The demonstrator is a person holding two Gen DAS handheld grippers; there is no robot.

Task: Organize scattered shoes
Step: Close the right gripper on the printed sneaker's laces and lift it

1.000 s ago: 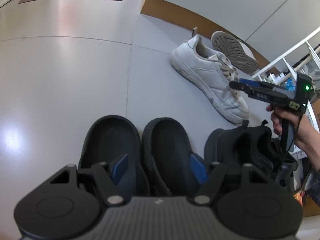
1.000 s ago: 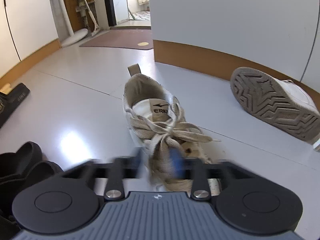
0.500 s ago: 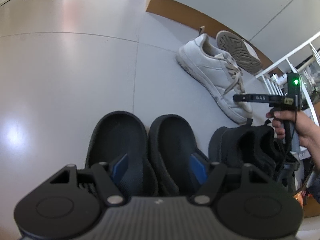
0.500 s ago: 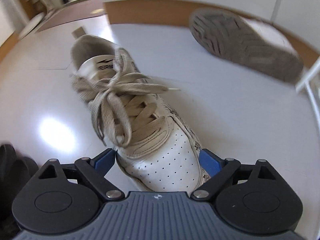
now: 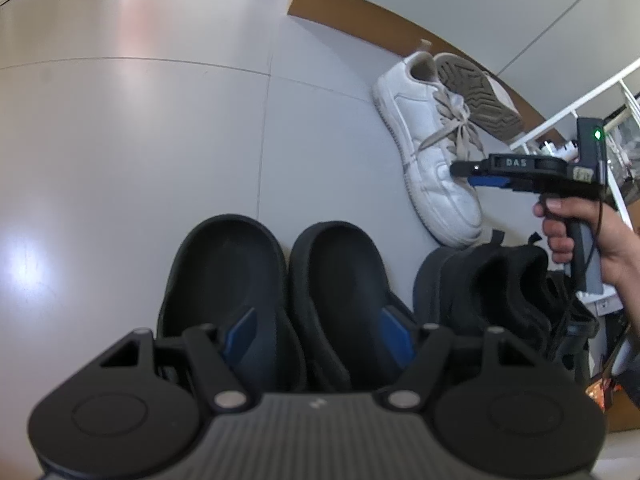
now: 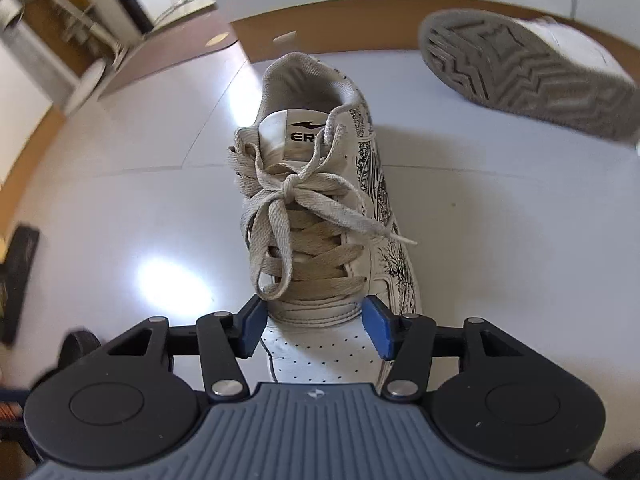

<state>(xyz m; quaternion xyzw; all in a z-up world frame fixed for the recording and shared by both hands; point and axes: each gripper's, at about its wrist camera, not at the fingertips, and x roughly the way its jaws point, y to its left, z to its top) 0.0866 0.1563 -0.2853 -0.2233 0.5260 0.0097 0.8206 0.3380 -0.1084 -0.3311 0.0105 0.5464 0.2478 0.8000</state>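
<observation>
The right gripper (image 6: 316, 326) is lowered over the toe half of the upright white sneaker (image 6: 320, 216), which stands on the pale floor (image 6: 500, 240). Its 2 blue pads (image 6: 378, 328) are seen at either side of the shoe, just below the laces, and the jaws are closing with the sneaker between them; whether the pads already press on the leather cannot be told. In the left wrist view the same tool is seen at 3 o'clock, held in a hand (image 5: 580, 240), with its fingers reaching the sneaker's side.

A 2nd white sneaker (image 6: 528, 68) is tipped on its side at 1 o'clock in the right wrist view, its grey tread turned toward the camera, near the brown skirting (image 6: 360, 16) and close to the first shoe's heel.

The left gripper (image 5: 318, 334) is held with its pads apart above 2 black slippers (image 5: 280, 280), which are set side by side and touching. Nothing is gripped by it. A black sneaker (image 5: 492, 292) is placed just beside the slippers at 3 o'clock, below the white sneaker's toe.
</observation>
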